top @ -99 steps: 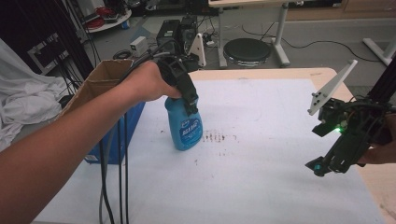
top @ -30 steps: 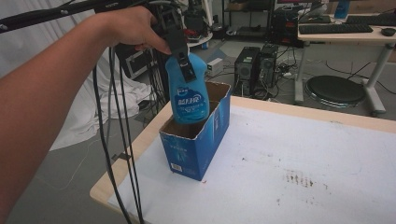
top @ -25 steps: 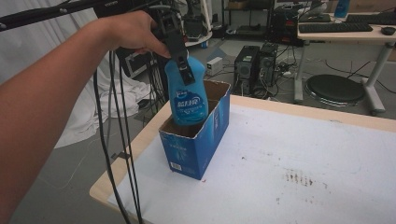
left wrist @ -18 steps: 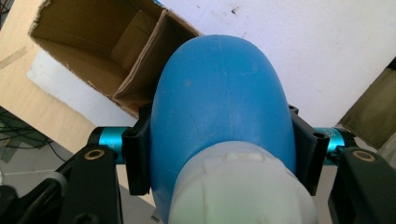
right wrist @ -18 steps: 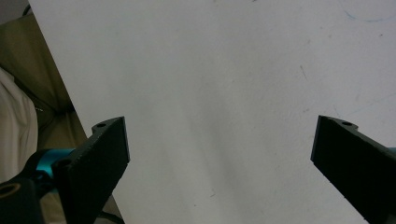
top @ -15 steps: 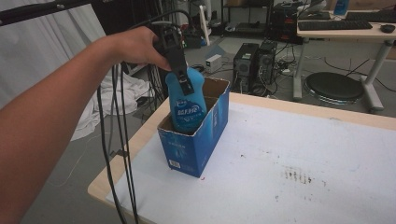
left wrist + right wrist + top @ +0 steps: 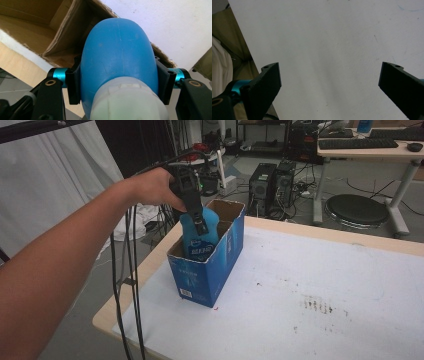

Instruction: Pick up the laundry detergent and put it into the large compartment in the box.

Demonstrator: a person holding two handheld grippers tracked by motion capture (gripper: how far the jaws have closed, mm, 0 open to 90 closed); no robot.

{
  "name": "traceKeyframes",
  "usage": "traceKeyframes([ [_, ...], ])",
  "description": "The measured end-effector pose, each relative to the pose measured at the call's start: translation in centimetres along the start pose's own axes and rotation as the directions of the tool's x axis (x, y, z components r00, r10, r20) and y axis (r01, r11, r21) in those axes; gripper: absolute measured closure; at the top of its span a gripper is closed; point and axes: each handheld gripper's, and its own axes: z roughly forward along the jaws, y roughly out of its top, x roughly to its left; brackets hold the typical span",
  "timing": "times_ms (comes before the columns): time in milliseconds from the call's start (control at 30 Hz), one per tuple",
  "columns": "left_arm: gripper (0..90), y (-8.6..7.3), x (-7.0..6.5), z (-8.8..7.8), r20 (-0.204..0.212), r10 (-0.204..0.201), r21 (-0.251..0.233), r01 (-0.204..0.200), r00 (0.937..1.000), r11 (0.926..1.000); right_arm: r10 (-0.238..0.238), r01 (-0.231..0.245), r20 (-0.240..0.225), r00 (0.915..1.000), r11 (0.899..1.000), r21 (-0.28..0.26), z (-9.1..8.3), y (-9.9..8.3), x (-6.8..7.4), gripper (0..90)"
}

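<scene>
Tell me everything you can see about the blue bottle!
The blue bottle looks like smooth, shiny plastic with rounded shoulders, a pale whitish top and a printed label on its front. It stands upright, lowered partway into the open blue cardboard box near the table's left edge. The left gripper is shut on it from above, one black jaw pressed against each side near the neck. Its bottom is hidden inside the box.

Left tool (image 7: pixel 192 215) clamped tight on a load, arm outstretched toward far left; right tool (image 7: pixel 329 82) gaping wide.
</scene>
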Motion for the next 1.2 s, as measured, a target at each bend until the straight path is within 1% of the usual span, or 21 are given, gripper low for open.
traceKeyframes([
  [33, 37.8, 0.0, -0.1, 0.7, -0.001, 0.005, 0.002, -0.005, 1.0000, 1.0000, -0.004, 0.004, -0.003, 1.0000, 1.000, 0.003, 0.1, -0.1, 0.0, 3.4],
  [100, 37.8, 0.0, -0.1, 1.3, -0.004, 0.015, 0.005, -0.015, 0.9999, 0.9999, -0.001, 0.001, -0.005, 1.0000, 1.000, 0.004, 0.1, -0.1, 0.0, 3.4],
  [133, 37.8, 0.0, -0.1, 1.3, -0.004, 0.015, 0.005, -0.015, 0.9999, 0.9999, -0.001, 0.001, -0.005, 1.0000, 1.000, 0.004, 0.1, -0.1, 0.0, 3.4],
  [233, 37.8, 0.1, -0.2, 2.5, -0.002, 0.020, 0.016, -0.020, 0.9998, 0.9997, 0.000, 0.000, -0.006, 1.0000, 1.000, 0.002, 0.2, -0.1, 0.0, 3.4],
  [333, 37.8, 0.0, -0.2, 2.7, -0.002, 0.018, 0.016, -0.018, 0.9998, 0.9997, 0.000, 0.000, -0.004, 1.0000, 1.000, 0.002, 0.1, -0.2, 0.0, 3.4],
  [367, 37.8, 0.0, -0.2, 3.1, 0.001, 0.023, 0.021, -0.023, 0.9997, 0.9995, 0.004, -0.004, -0.004, 1.0000, 1.000, 0.001, 0.1, -0.2, 0.0, 3.4],
  [467, 37.8, -0.1, -0.1, 3.7, 0.004, 0.016, 0.017, -0.016, 0.9999, 0.9997, 0.007, -0.007, -0.007, 1.0000, 1.000, 0.001, 0.2, -0.3, -0.1, 3.4],
  [500, 37.7, -0.1, 0.0, 3.9, 0.004, 0.017, 0.022, -0.017, 0.9998, 0.9996, 0.007, -0.007, -0.006, 1.0000, 1.000, 0.002, 0.2, -0.3, -0.1, 3.4],
  [700, 37.8, -0.4, 0.1, 4.8, 0.002, 0.014, 0.030, -0.014, 0.9999, 0.9995, 0.010, -0.010, -0.009, 0.9999, 1.000, 0.002, 0.4, -0.4, -0.1, 3.4],
  [867, 37.8, -0.7, 0.2, 5.7, 0.011, 0.009, 0.030, -0.010, 0.9999, 0.9995, 0.009, -0.009, -0.012, 0.9999, 1.000, 0.004, 0.4, -0.4, 0.0, 3.4],
  [933, 37.7, -0.7, 0.2, 5.7, 0.011, 0.009, 0.030, -0.010, 0.9999, 0.9995, 0.009, -0.008, -0.012, 0.9999, 1.000, 0.005, 0.4, -0.4, 0.0, 3.4],
  [1000, 37.7, -0.9, 0.3, 5.9, 0.017, 0.001, 0.014, -0.001, 0.9999, 0.9999, 0.014, -0.014, -0.010, 0.9999, 1.000, 0.006, 0.5, -0.5, -0.1, 3.4],
  [1200, 37.7, -0.9, 0.4, 6.0, 0.021, -0.004, 0.018, 0.004, 0.9998, 0.9998, 0.008, -0.008, -0.013, 0.9999, 1.000, 0.006, 0.5, -0.4, -0.1, 3.4],
])
